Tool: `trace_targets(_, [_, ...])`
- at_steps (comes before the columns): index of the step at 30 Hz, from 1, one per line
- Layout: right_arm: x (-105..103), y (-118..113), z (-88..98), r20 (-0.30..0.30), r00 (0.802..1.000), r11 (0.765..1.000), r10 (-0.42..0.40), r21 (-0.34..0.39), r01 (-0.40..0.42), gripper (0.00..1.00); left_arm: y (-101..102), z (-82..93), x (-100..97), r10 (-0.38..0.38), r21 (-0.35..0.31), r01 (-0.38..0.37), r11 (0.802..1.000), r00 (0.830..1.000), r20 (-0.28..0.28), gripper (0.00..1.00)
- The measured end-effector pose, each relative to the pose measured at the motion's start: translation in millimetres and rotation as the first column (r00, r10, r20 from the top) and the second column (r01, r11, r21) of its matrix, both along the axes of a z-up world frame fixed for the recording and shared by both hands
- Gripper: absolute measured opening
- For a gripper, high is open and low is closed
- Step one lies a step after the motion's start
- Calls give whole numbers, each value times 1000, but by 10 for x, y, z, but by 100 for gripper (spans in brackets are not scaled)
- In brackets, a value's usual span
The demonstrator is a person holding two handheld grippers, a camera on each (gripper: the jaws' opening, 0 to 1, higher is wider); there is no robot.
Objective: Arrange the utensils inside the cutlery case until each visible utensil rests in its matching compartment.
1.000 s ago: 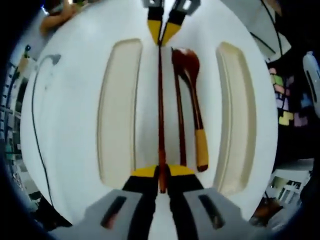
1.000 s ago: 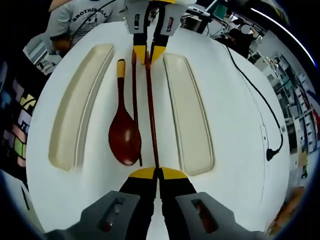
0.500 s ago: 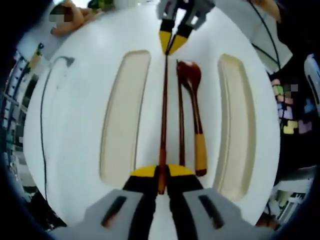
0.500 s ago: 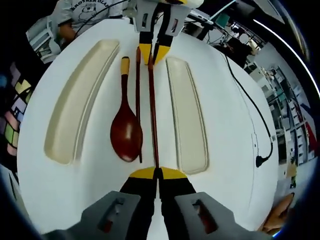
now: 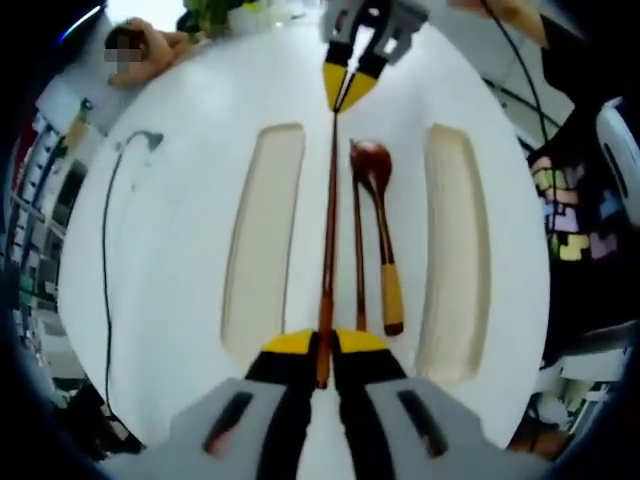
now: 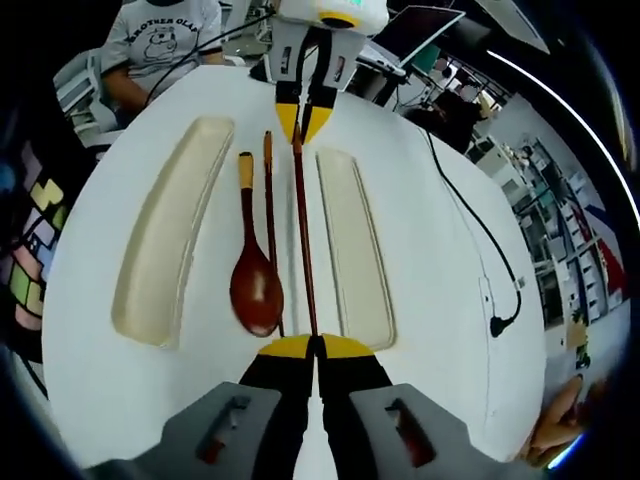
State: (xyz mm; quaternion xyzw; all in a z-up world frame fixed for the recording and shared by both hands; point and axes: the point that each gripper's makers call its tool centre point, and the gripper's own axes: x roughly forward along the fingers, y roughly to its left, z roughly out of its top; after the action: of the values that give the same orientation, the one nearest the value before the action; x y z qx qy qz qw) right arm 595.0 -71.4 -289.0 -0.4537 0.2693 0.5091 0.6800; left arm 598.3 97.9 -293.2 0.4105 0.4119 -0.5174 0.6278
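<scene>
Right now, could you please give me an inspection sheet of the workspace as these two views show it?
Surface: round white table, bare apart from the items below.
Job's things: one dark red-brown wooden chopstick held at both ends; a second matching chopstick and a dark red wooden spoon with a yellow-tipped handle lie side by side on the table; two long cream tray halves of the cutlery case flank them, nothing inside.
Clutter: nothing seen.
Grippers: left gripper and right gripper, yellow-tipped jaws shut on opposite ends of the held chopstick.
Cables: black cable trails across the table.
Surroundings: seated person in a grey T-shirt; shelving behind.
</scene>
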Motion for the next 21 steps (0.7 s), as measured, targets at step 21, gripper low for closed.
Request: trace_targets(21, [-419,-9,197,-18,1000,998,8,58,-7,0,-8,227,-500,-47,-2,47,999,999,-2,6])
